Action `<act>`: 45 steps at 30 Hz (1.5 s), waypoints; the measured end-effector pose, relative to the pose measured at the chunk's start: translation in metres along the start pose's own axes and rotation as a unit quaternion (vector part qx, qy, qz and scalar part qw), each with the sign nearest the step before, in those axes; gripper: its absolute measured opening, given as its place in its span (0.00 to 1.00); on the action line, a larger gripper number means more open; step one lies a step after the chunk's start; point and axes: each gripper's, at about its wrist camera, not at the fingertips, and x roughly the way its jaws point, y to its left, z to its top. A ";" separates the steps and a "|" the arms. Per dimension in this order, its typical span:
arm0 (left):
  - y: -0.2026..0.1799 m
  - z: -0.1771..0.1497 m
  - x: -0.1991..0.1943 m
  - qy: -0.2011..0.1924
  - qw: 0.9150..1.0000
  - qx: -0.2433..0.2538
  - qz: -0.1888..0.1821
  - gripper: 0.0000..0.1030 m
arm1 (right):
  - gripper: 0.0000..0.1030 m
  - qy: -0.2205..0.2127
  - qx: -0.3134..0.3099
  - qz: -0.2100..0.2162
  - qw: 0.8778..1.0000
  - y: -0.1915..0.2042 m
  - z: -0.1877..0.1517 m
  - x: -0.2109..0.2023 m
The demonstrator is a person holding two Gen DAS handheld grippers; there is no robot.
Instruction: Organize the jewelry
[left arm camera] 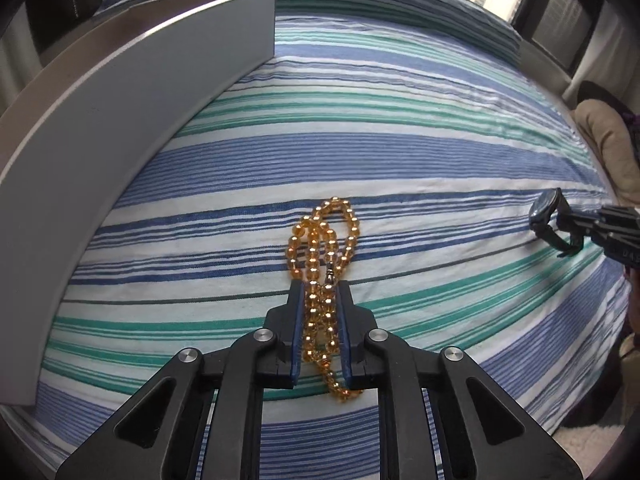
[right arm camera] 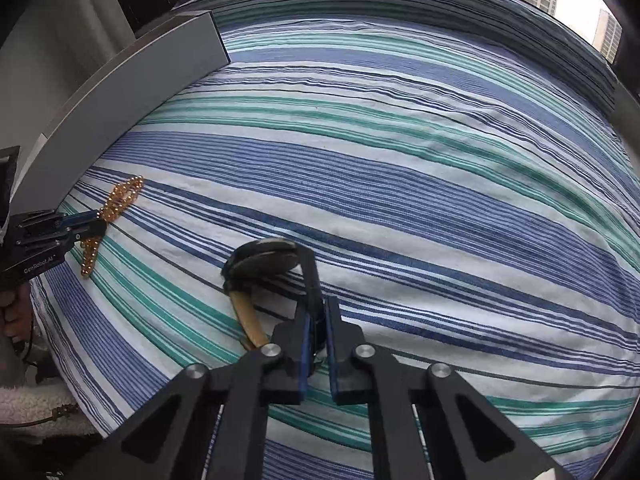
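An amber bead necklace (left arm camera: 320, 240) lies in a tangled loop on the striped bedspread (left arm camera: 400, 152). My left gripper (left arm camera: 321, 286) is shut on its near strands, and the loop fans out beyond the fingertips. In the right wrist view the same necklace (right arm camera: 125, 196) and left gripper (right arm camera: 99, 227) sit at the far left. A dark wristwatch (right arm camera: 264, 258) with a tan inner strap stands on edge on the bedspread. My right gripper (right arm camera: 319, 307) is shut on its black strap. The left wrist view shows that watch (left arm camera: 544, 212) in the right gripper (left arm camera: 570, 222) at the right edge.
A long grey box wall (left arm camera: 120, 100) runs along the left side of the bed, also seen as the grey box wall (right arm camera: 120, 92) in the right wrist view. A person's hand (right arm camera: 14, 312) holds the left gripper's handle. Windows and tall buildings lie beyond the bed's far edge.
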 end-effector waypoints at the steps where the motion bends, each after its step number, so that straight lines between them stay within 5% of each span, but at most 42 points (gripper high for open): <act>1: 0.002 0.001 -0.008 -0.007 1.000 -0.006 -0.011 0.13 | 0.07 -0.008 0.005 0.006 1.000 0.002 -0.002 -0.009; 8: 0.031 0.009 -0.080 -0.067 0.997 -0.032 -0.032 0.13 | 0.07 -0.052 0.008 0.035 0.998 0.026 0.007 -0.056; 16: 0.095 0.030 -0.160 -0.120 0.990 -0.073 -0.017 0.13 | 0.07 -0.091 -0.040 0.088 0.991 0.089 0.059 -0.069; 17: 0.102 0.033 -0.169 -0.125 0.989 -0.076 -0.018 0.00 | 0.07 -0.095 -0.045 0.095 0.990 0.096 0.066 -0.070; 20: 0.120 0.049 -0.204 -0.145 0.986 -0.080 -0.019 0.00 | 0.07 -0.107 -0.056 0.109 0.987 0.115 0.088 -0.070; 27: 0.155 0.085 -0.265 -0.191 0.978 -0.073 0.038 0.00 | 0.07 -0.116 -0.073 0.140 0.981 0.155 0.136 -0.069; 31: 0.145 0.072 -0.248 -0.167 0.985 -0.036 0.038 0.06 | 0.07 -0.128 -0.085 0.149 0.977 0.173 0.149 -0.078; 38: 0.108 -0.008 -0.141 -0.035 0.999 -0.012 -0.018 0.34 | 0.07 -0.121 -0.081 0.163 0.976 0.175 0.135 -0.080; 41: 0.111 -0.040 -0.102 0.001 0.999 -0.040 -0.020 0.34 | 0.07 -0.111 -0.080 0.161 0.977 0.170 0.123 -0.078; 45: 0.103 -0.064 -0.077 0.009 1.000 -0.010 -0.023 0.34 | 0.07 -0.102 -0.073 0.158 0.979 0.164 0.108 -0.073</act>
